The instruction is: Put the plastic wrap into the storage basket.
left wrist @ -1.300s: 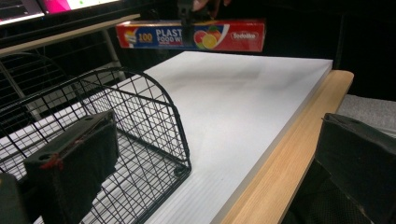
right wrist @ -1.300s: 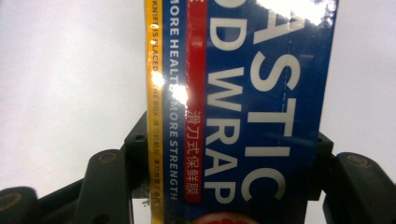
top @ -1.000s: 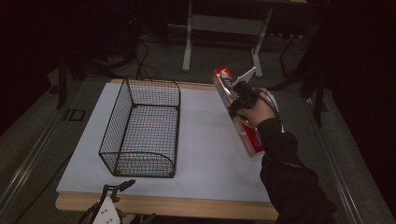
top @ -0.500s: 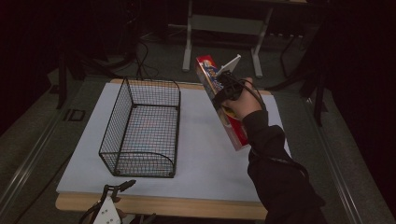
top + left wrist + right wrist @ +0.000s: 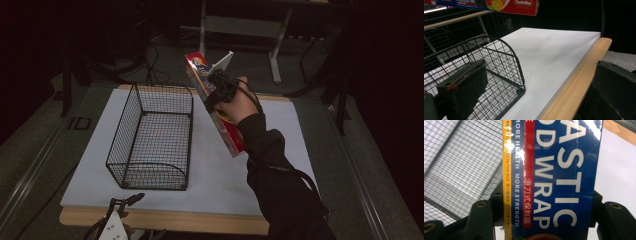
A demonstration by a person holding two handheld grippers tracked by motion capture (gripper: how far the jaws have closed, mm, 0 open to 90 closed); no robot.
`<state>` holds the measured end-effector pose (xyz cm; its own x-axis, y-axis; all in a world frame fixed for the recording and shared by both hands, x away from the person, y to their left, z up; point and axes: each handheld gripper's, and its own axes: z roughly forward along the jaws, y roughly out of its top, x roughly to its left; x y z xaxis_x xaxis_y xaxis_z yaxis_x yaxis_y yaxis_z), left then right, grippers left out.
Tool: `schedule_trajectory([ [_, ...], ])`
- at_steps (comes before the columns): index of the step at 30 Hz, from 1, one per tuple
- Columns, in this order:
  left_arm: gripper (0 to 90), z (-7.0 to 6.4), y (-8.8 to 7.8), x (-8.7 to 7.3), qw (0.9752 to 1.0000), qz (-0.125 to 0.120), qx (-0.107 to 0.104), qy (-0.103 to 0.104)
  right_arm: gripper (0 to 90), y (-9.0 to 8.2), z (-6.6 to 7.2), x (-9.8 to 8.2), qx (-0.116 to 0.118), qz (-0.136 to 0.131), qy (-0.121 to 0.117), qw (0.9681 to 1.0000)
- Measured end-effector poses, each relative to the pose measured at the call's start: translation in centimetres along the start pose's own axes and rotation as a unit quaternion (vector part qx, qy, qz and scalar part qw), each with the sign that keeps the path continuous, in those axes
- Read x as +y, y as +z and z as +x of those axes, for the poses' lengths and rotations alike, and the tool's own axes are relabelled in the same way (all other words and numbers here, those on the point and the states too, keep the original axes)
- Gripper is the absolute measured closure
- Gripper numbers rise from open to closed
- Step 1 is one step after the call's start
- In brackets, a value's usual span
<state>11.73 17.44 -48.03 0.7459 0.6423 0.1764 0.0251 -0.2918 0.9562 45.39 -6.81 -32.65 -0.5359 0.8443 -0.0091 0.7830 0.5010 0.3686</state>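
Note:
A long red and blue plastic wrap box point(image 5: 220, 115) hangs tilted in the air just right of the black wire basket point(image 5: 155, 135), with my right gripper point(image 5: 216, 86) shut on its upper half. In the right gripper view the plastic wrap box point(image 5: 554, 177) sits between the two black jaws, with the basket's mesh point(image 5: 461, 162) below to the left. My left gripper point(image 5: 122, 205) rests at the table's near edge, in front of the basket. Its jaws stand wide apart with nothing between them in the left gripper view, where the basket point(image 5: 486, 65) and the box's end point(image 5: 506, 5) show.
A white board point(image 5: 280, 150) covers the wooden table point(image 5: 200, 220). A metal stand point(image 5: 240, 30) and cables lie on the dark floor behind the table. Open board lies to the right of the basket.
My right gripper has carried the plastic wrap box to the left and a little up, toward the basket. The left gripper has stayed put.

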Motion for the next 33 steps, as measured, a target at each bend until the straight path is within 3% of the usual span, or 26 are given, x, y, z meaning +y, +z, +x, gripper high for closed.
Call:
schedule_trajectory([
  [19,0.2,0.0,-0.2,0.0,1.0,-0.003,-0.003,0.001,39.9,0.2,8.0,3.5,0.047,-0.045,-0.032,0.9973],
  [27,0.2,-0.1,-0.4,0.0,1.0,-0.004,-0.003,0.002,39.9,0.8,10.9,4.7,0.049,-0.057,-0.048,0.996],
  [33,0.2,-0.1,-0.5,-0.1,1.0,-0.003,-0.005,0.001,39.9,1.5,12.7,5.2,0.067,-0.091,-0.05,0.9923],
])
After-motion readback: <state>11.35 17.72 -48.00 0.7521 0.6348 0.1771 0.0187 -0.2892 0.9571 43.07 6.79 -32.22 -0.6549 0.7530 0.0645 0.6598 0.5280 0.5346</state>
